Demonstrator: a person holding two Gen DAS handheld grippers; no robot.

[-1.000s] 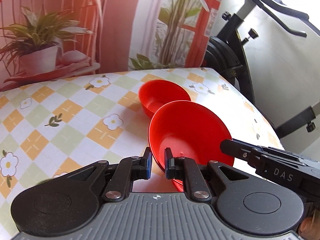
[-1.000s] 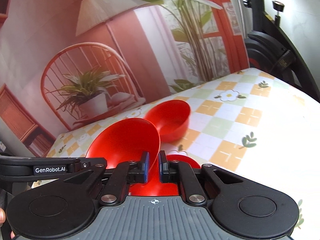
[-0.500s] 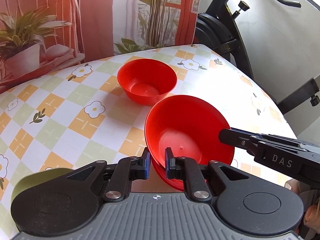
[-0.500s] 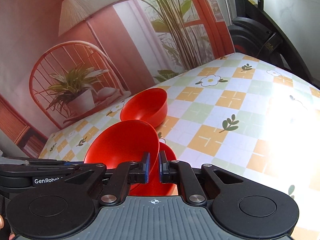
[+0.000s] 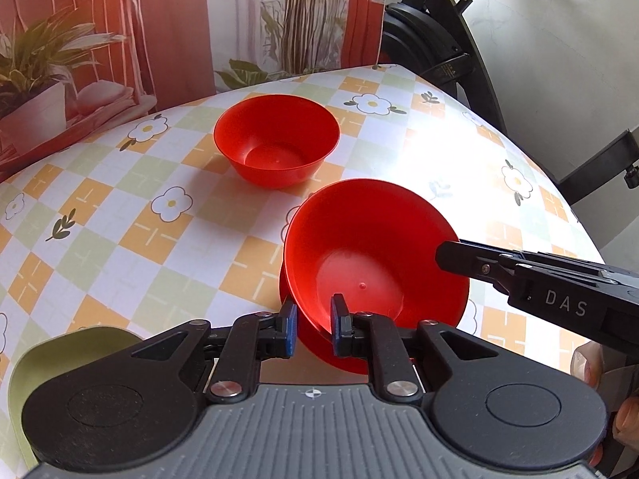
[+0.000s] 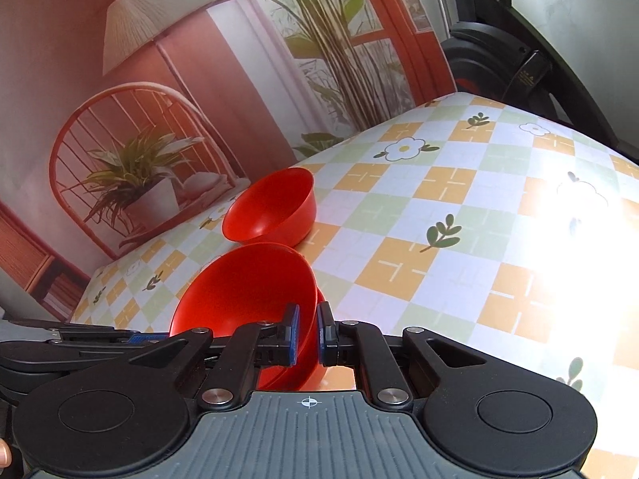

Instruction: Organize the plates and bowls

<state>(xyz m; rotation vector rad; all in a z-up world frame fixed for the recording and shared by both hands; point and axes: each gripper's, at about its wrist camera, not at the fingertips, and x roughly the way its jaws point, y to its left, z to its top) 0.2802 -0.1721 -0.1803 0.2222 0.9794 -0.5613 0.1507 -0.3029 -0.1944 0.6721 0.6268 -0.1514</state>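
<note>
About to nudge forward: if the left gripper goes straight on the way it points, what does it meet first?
The left gripper already straddles the near rim of the tilted red bowl, so that bowl's wall comes first. The other red bowl sits farther ahead, slightly left; the depth between them is unclear.

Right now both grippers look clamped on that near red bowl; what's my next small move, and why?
Probably carry the held bowl forward and lower it into the far red bowl, which sits upright on the tablecloth with nothing in it. The left gripper and right gripper each pinch the rim, and the held bowl is tilted, so level it first.
</note>
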